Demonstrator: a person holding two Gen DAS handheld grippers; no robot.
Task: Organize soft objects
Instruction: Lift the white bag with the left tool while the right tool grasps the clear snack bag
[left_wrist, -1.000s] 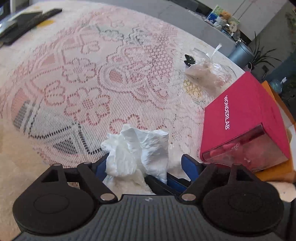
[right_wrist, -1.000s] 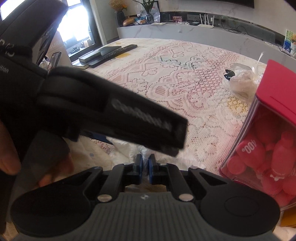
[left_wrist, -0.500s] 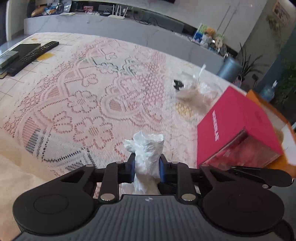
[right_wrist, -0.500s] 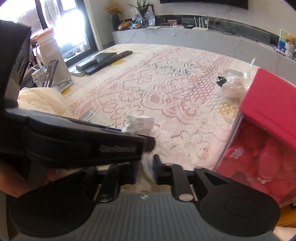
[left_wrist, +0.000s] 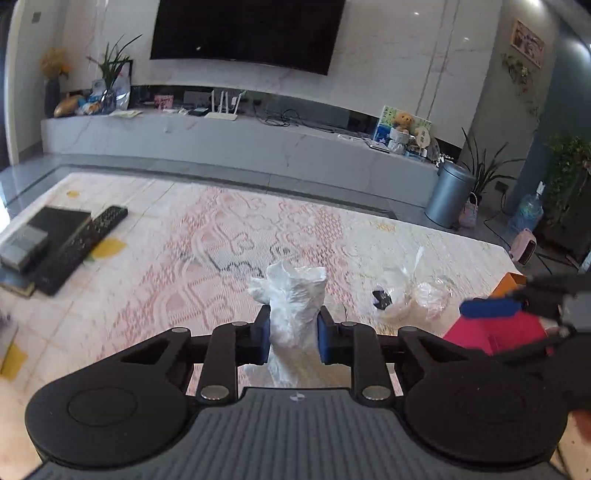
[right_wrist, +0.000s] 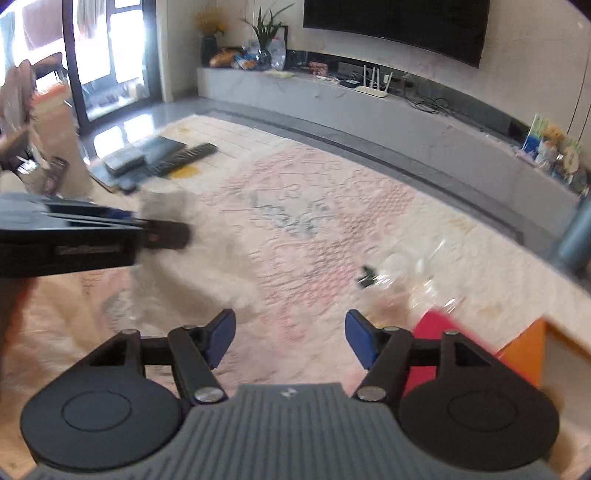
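Left wrist view showed my left gripper (left_wrist: 291, 334) clamped on the tissue (left_wrist: 293, 295), its blue pads (left_wrist: 263, 338) pressed into both sides of the crumpled white wad. A second before, those jaws stood wide around the wad as it lay on the table; half a second before they had closed on it low over the lace cloth (left_wrist: 207, 258). Now the wad was lifted clear, and the camera looked level across the table to the TV wall. I judged the grasp done and the carry begun.

My right gripper (right_wrist: 290, 341) had been shut a second earlier and only slightly parted after that; now its jaws stood wide with nothing between them. It had let go of the tissue and backed away, so the load sat with the left alone. In the right wrist view the tissue (right_wrist: 173, 236) hung blurred from the left gripper (right_wrist: 162, 236), above the near left part of the table.

Further out, a clear plastic bag (left_wrist: 417, 295) lay on the cloth toward the right edge, with something pale inside that I could not make out, and a small black clip (left_wrist: 382, 298) just beside it. The red box (left_wrist: 495, 332) stood at the near right corner; the frames now were too blurred to show its contents. Remotes (left_wrist: 81, 247) lay at the far left edge.

I saw no bin on the table for the tissue, so its destination was still a guess.
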